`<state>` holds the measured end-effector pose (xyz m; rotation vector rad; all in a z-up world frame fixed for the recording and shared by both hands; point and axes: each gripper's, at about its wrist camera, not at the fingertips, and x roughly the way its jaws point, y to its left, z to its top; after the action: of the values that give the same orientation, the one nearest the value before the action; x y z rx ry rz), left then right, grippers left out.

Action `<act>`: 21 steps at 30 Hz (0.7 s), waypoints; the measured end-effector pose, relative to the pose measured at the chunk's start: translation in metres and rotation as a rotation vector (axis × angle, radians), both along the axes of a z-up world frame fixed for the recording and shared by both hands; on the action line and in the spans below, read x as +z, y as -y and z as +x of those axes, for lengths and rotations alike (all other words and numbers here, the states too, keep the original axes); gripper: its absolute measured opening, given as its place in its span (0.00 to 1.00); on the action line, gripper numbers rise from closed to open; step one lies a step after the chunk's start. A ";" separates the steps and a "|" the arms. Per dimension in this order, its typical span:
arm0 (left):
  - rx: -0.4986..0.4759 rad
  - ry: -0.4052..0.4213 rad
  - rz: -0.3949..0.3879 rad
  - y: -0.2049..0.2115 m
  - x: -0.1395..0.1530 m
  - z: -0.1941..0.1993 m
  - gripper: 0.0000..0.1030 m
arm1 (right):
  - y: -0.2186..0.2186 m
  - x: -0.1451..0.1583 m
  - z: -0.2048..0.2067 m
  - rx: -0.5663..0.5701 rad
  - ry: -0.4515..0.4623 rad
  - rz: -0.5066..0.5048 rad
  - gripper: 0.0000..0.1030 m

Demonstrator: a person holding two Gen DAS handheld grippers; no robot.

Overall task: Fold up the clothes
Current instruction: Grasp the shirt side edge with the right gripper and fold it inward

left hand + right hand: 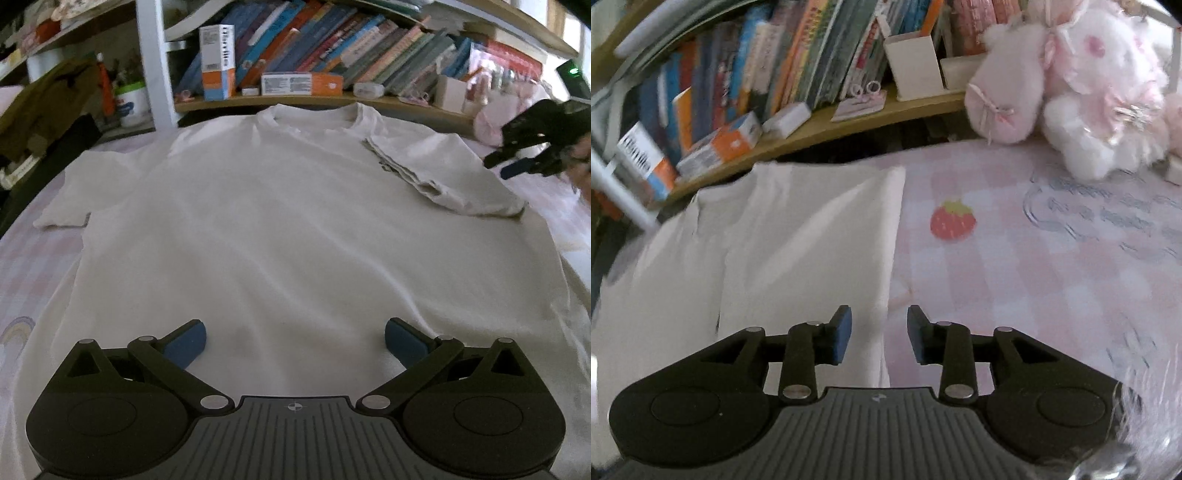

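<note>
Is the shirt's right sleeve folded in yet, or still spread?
Folded in. The right sleeve lies doubled over the shirt; the left sleeve is spread flat.

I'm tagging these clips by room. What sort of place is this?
Most likely a bedroom, perhaps a child's. A white T-shirt lies spread on a pink checked sheet printed with a strawberry, pink plush toys sit at its edge, and a bookshelf runs alongside.

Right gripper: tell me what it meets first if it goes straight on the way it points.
Probably the folded edge of the white T-shirt, which lies just ahead between the open fingers of the right gripper, with the pink checked bedsheet beside it; depth is unclear.
</note>
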<state>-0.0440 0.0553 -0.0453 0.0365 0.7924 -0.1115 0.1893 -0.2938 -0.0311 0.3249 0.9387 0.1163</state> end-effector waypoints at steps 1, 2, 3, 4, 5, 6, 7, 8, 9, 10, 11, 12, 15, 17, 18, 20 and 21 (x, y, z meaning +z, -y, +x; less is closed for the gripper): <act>0.009 0.007 -0.001 -0.001 0.003 -0.001 1.00 | 0.000 -0.001 0.012 -0.007 -0.001 -0.001 0.30; 0.017 0.013 0.000 -0.001 0.006 -0.002 1.00 | -0.001 -0.002 0.024 -0.014 -0.002 -0.005 0.30; 0.025 0.017 0.004 -0.001 0.009 -0.003 1.00 | -0.001 -0.003 0.036 -0.022 -0.003 -0.010 0.30; 0.032 0.021 0.008 0.000 0.011 -0.004 1.00 | -0.001 -0.004 0.047 -0.031 -0.003 -0.014 0.30; 0.039 0.025 0.011 0.000 0.014 -0.005 1.00 | -0.001 -0.006 0.056 -0.037 -0.007 -0.015 0.30; 0.043 0.028 0.016 0.000 0.017 -0.006 1.00 | 0.000 -0.009 0.065 -0.043 -0.012 -0.015 0.30; 0.047 0.030 0.020 0.001 0.019 -0.006 1.00 | 0.000 -0.010 0.072 -0.042 -0.010 -0.019 0.24; 0.049 0.033 0.026 0.001 0.021 -0.007 1.00 | 0.000 -0.011 0.078 -0.039 -0.006 -0.025 0.18; 0.052 0.035 0.030 0.001 0.023 -0.008 1.00 | 0.001 -0.012 0.082 -0.030 -0.006 -0.037 0.04; 0.054 0.037 0.034 0.002 0.024 -0.009 1.00 | 0.002 -0.012 0.084 -0.024 -0.001 -0.051 0.02; 0.058 0.038 0.033 0.001 0.025 -0.010 1.00 | 0.004 -0.012 0.084 -0.028 0.004 -0.061 0.02; 0.064 0.039 0.030 0.000 0.026 -0.011 1.00 | 0.007 -0.013 0.084 -0.035 0.009 -0.070 0.02; 0.072 0.030 0.017 -0.002 0.025 -0.008 1.00 | 0.014 -0.014 0.083 -0.050 0.020 -0.051 0.02; 0.069 0.022 0.016 -0.003 0.024 -0.004 1.00 | 0.014 -0.014 0.082 -0.051 0.017 -0.049 0.03; 0.064 0.020 0.016 -0.002 0.024 -0.002 1.00 | 0.016 -0.012 0.081 -0.056 0.012 -0.037 0.05; 0.052 0.020 0.020 -0.002 0.024 0.001 1.00 | 0.022 -0.007 0.073 -0.063 0.009 0.004 0.14; 0.047 0.024 0.022 -0.002 0.024 0.002 1.00 | 0.023 -0.003 0.062 -0.042 0.015 0.014 0.18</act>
<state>-0.0420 0.0575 -0.0210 0.0396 0.7696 -0.0574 0.2509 -0.3171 -0.0343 0.3561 0.9160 0.0865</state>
